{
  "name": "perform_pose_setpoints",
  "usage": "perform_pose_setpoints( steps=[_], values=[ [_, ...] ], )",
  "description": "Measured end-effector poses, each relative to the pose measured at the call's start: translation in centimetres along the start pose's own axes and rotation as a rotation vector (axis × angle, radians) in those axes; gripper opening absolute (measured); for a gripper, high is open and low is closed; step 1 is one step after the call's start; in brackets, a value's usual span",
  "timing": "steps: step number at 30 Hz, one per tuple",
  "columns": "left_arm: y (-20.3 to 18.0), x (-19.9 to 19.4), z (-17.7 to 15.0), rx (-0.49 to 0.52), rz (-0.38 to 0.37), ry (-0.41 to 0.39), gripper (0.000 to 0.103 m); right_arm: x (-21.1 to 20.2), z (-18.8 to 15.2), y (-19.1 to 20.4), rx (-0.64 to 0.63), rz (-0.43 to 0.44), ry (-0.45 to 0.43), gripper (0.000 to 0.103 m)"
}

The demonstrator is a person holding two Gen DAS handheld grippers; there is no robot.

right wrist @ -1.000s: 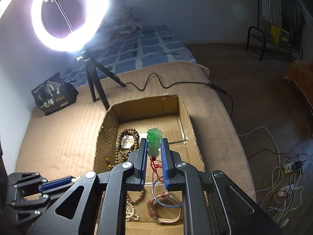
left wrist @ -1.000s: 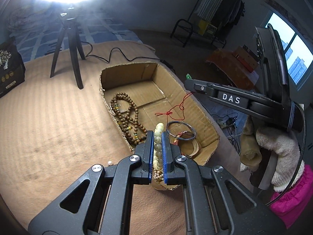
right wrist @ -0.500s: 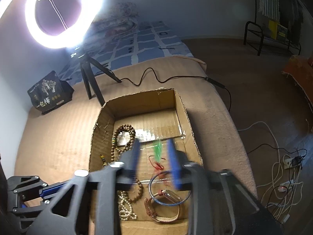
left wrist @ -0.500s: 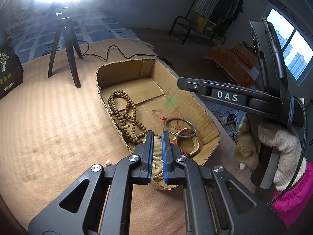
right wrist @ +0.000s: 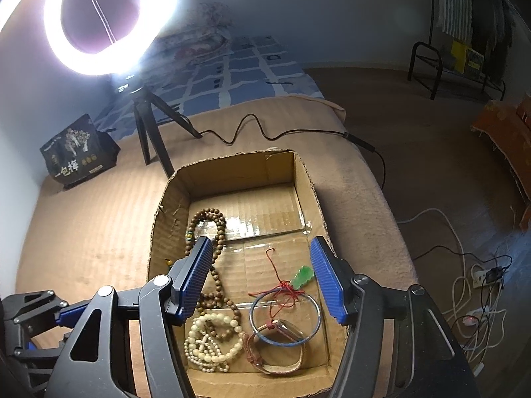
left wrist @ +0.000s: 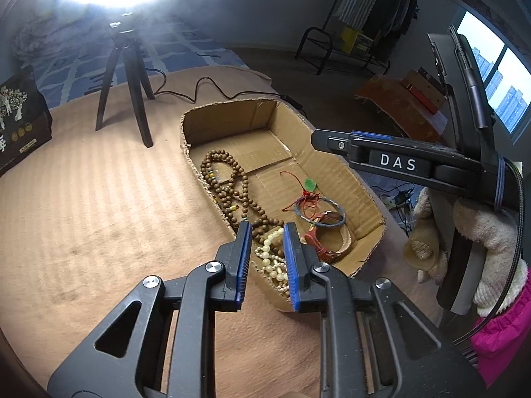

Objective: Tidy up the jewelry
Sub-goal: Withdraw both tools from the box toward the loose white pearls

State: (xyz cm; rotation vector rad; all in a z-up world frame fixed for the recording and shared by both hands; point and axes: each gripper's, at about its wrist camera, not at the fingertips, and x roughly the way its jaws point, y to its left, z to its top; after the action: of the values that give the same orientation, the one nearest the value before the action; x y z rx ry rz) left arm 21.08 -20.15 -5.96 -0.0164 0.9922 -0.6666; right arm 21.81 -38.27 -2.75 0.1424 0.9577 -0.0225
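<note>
Several pieces of jewelry are now seen gathered inside the cardboard box (right wrist: 239, 172): the green pendant (right wrist: 302, 276) on its red cord is lying on the box floor just beside the blue bangle (right wrist: 284, 319), the cream bead bracelet (right wrist: 212, 341) is heaped in the near corner, and the brown bead necklace (right wrist: 212, 252) is strung along the left wall. Nothing is being held. The right gripper (right wrist: 262, 278) has just been opened wide above the pendant, and nothing is caught between its pads; the left gripper (left wrist: 265, 258) has just been parted slightly over the cream beads, which lie loose in the box below it. Trouble could yet be caused here, it is judged: the red cord is draped over the bangle and could be snagged and dragged out if either tool is lifted carelessly, and the bead strands could be tangled further. Outward, the box is set on a tan ribbed blanket (left wrist: 83, 205), with a tripod (left wrist: 129, 79) carrying a glaring ring light (right wrist: 109, 20), a dark printed bag (right wrist: 78, 151), and trailing floor cables (right wrist: 464, 285) beyond.
</note>
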Motion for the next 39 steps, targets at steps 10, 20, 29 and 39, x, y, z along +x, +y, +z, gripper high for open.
perform_pose_setpoints(
  steps=[10, 20, 29, 39],
  values=[
    [1.9, -2.0, -0.5, 0.003, 0.067, -0.025, 0.029, -1.0, -0.4, 1.6, -0.026, 0.015, -0.008, 0.066],
    [7.4, -5.3, -2.6, -0.030, 0.166, -0.036, 0.031, -2.4, -1.2, 5.5, -0.095, 0.099, -0.030, 0.066],
    [12.0, -6.6, -5.9, -0.061, 0.203, 0.000, 0.031, -2.9, -3.5, 10.3, -0.171, 0.174, -0.033, 0.066],
    [13.2, -5.8, -8.4, -0.061, 0.115, 0.052, 0.031, -1.4, -8.2, 14.0, -0.164, 0.185, -0.004, 0.058]
  ],
)
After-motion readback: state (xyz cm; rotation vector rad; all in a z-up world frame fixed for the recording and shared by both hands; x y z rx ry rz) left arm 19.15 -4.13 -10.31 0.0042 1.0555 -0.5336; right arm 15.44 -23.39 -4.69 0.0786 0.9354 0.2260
